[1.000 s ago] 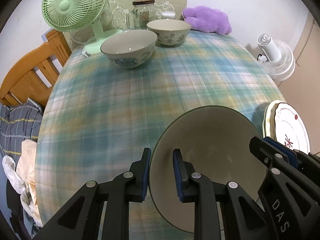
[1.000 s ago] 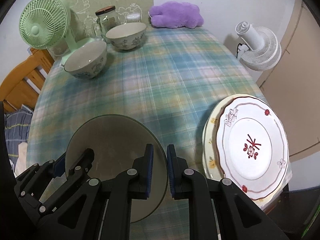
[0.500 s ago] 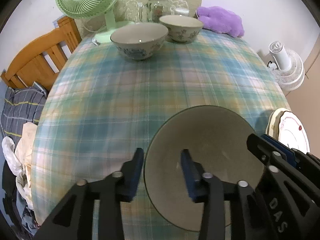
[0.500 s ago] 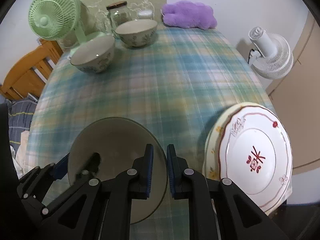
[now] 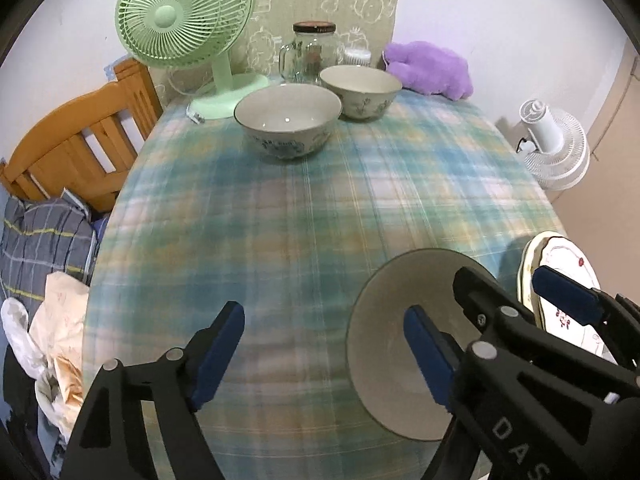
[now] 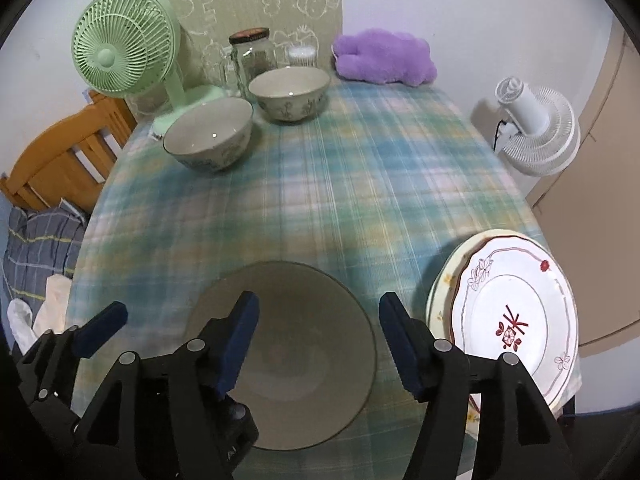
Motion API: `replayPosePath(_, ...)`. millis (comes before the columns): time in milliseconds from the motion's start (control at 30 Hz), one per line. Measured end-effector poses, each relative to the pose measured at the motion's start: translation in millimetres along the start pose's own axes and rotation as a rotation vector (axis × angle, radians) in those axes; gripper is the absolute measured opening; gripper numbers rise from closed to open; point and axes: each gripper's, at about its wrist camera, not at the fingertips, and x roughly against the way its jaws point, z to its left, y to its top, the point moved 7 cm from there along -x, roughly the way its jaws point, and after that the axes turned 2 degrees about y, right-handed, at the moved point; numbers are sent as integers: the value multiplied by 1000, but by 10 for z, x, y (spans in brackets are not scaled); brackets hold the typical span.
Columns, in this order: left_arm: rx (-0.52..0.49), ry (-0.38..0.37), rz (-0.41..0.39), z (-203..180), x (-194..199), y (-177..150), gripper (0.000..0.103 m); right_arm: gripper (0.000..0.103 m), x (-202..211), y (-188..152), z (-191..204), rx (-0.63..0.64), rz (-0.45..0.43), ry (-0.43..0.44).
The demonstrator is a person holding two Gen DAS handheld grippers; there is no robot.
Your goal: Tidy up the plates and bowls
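Observation:
A large grey-green bowl (image 6: 304,340) rests on the plaid table near its front edge; it also shows in the left wrist view (image 5: 388,344). My left gripper (image 5: 324,354) is open, its right finger over the bowl's rim and its left finger over bare cloth. My right gripper (image 6: 318,344) is open, its fingers spread above the bowl. A stack of white plates (image 6: 516,328) with red flowers lies at the front right, also in the left wrist view (image 5: 560,264). Two floral bowls (image 6: 208,138) (image 6: 290,92) stand at the back.
A green desk fan (image 6: 124,56), a glass jar (image 6: 252,60) and a purple plush toy (image 6: 384,60) line the table's back edge. A wooden chair (image 6: 60,152) with bedding stands at the left. A white fan (image 6: 532,128) stands on the floor at the right.
Both grippers opened and let go of the big bowl's rim. The bowl now rests on the table. The left gripper shifted left and pulled back.

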Motion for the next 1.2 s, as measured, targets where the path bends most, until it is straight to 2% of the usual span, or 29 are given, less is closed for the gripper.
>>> replayPosePath(300,-7,-52,-64,223,185,256,83,68,167,230,243,-39,-70,-20)
replayPosePath(533,23,-41,-84,270,153,558,83,68,190,548,276,-23,-103,-41)
replayPosePath(767,87,44,-138,333,60,968,83,68,69,1001,288,45,-136,-21)
replayPosePath(1200,200,202,-191,525,-324,1602,73,68,-433,1767,486,161,-167,114)
